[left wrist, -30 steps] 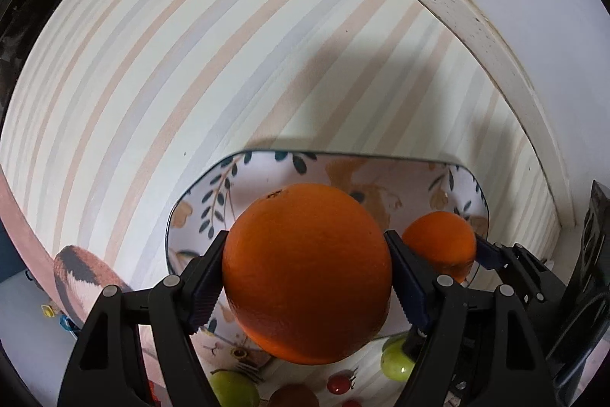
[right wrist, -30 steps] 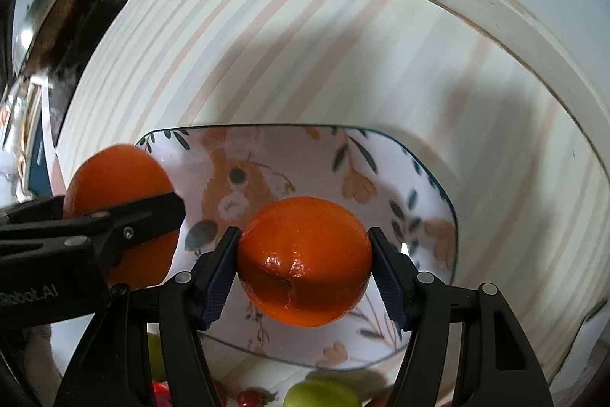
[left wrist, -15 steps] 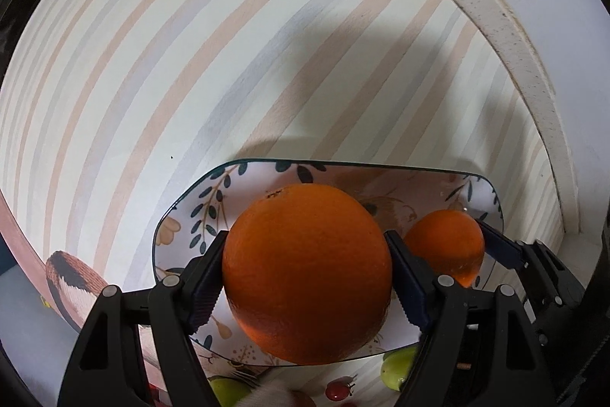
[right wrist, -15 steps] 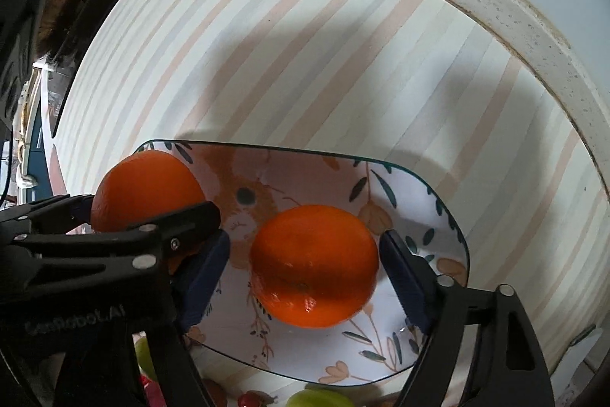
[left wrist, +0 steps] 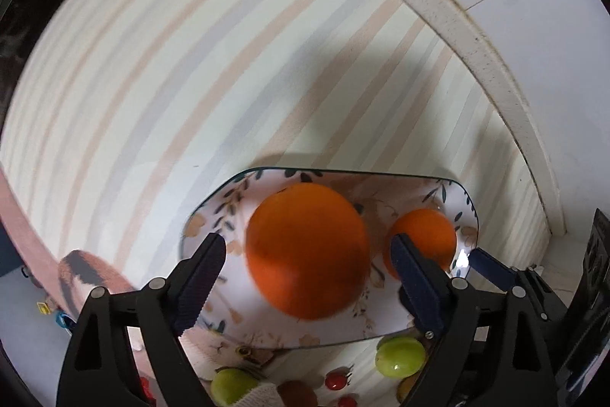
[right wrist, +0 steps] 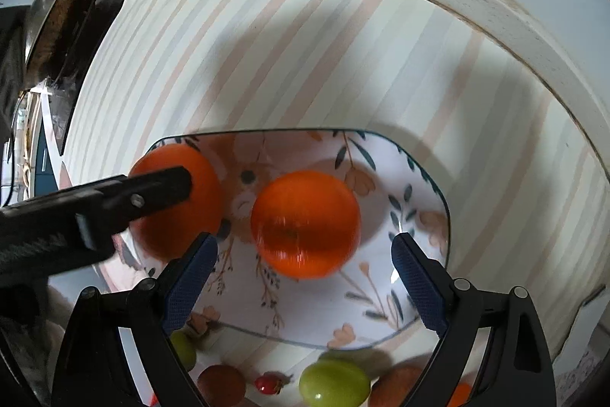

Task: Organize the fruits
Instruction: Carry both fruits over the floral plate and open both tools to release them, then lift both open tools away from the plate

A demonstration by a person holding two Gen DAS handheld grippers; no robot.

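Note:
A floral plate [left wrist: 213, 216] [right wrist: 423, 216] lies on the striped cloth. A large orange [left wrist: 307, 250] [right wrist: 167, 235] rests on it between the open fingers of my left gripper [left wrist: 307, 275], free of both pads. A smaller orange [right wrist: 305, 224] [left wrist: 425, 235] lies on the plate just ahead of my right gripper [right wrist: 305, 271], which is open and empty. The left gripper's finger [right wrist: 114, 201] crosses in front of the large orange in the right wrist view.
Loose fruit lies on the cloth near the plate's front edge: green fruits [left wrist: 400, 355] [right wrist: 333, 384], small red ones [right wrist: 268, 384] [left wrist: 335, 382] and a brown one [right wrist: 221, 386]. A white counter rim [right wrist: 495, 21] curves behind. A pan [right wrist: 53, 14] stands far left.
Both grippers have opened and let go of their oranges, which now lie on the plate. The grippers have drawn back slightly.

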